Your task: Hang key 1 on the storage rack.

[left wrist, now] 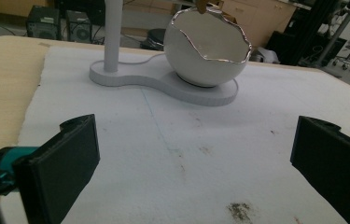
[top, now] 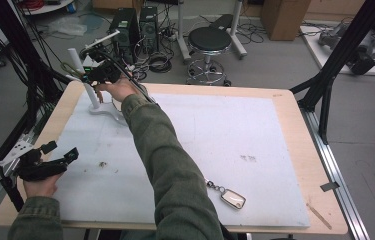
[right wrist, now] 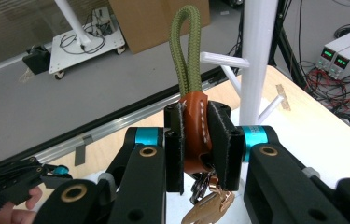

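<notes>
Right gripper view shows your right gripper (right wrist: 196,144) squeezed tight on the brown leather tab (right wrist: 195,135) of a keychain. Its green rope loop (right wrist: 189,56) sticks up, close to the white stand (right wrist: 255,60) with its little pegs. The rope is soft and bendy, so it will flop; the leather is firmer, and that looks like a good place to hold. The keys (right wrist: 205,205) hang loose below (they may swing). The whole thing looks light.

Your left gripper (left wrist: 193,168) is wide open and holds nothing, down low near the table's front left corner. The egg-shaped white bowl (left wrist: 207,46) on the stand's base looks thin and easy to break. I cannot see what is inside it. Another key fob (top: 232,198) lies on the white mat (top: 235,130).
</notes>
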A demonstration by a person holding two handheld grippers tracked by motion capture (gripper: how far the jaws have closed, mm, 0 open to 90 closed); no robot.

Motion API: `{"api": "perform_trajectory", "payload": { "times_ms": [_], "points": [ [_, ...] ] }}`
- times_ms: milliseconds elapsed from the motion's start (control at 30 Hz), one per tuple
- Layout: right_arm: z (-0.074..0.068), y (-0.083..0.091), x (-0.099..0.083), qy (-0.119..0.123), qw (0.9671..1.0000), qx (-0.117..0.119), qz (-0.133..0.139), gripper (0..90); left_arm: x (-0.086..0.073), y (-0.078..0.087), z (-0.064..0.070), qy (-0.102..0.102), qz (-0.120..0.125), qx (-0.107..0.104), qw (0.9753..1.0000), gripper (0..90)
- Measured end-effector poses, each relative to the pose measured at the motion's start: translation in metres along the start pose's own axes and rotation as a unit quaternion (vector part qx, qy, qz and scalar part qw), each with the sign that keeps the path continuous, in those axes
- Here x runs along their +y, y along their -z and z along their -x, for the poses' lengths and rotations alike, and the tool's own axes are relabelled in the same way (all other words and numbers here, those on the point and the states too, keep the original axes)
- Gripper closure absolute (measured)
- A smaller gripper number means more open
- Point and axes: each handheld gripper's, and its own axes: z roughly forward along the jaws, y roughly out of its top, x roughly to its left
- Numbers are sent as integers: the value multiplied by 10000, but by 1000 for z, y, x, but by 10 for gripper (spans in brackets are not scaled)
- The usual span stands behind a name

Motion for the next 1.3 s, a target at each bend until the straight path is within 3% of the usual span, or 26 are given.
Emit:
{"api": "perform_trajectory", "payload": {
  "times_ms": [700, 900, 1133, 1167, 1267, 1300],
  "points": [
    [17, -15, -16, -179, 9997, -139, -114, 767, 0, -1, -1, 39, 12, 0, 10000, 17],
    [21, -20, -19, -88, 9993, -324, -148, 766, 0, -1, -2, 29, -4, 6, 10000, 17],
    [23, -23, -25, -19, 9993, -299, -206, 746, 0, -2, -3, 44, 18, 10, 10000, 17],
    [24, -23, -26, -78, 9994, -255, -226, 719, 0, -2, -3, 35, 7, 3, 10000, 17],
    [25, -23, -28, -171, 9992, -228, -280, 470, 0, -3, -2, 30, -20, -9, 10000, 17],
    [25, -23, -28, -173, 9991, -245, -305, 428, 0, -4, -2, 32, -40, -10, 10000, 17]
  ]
}}
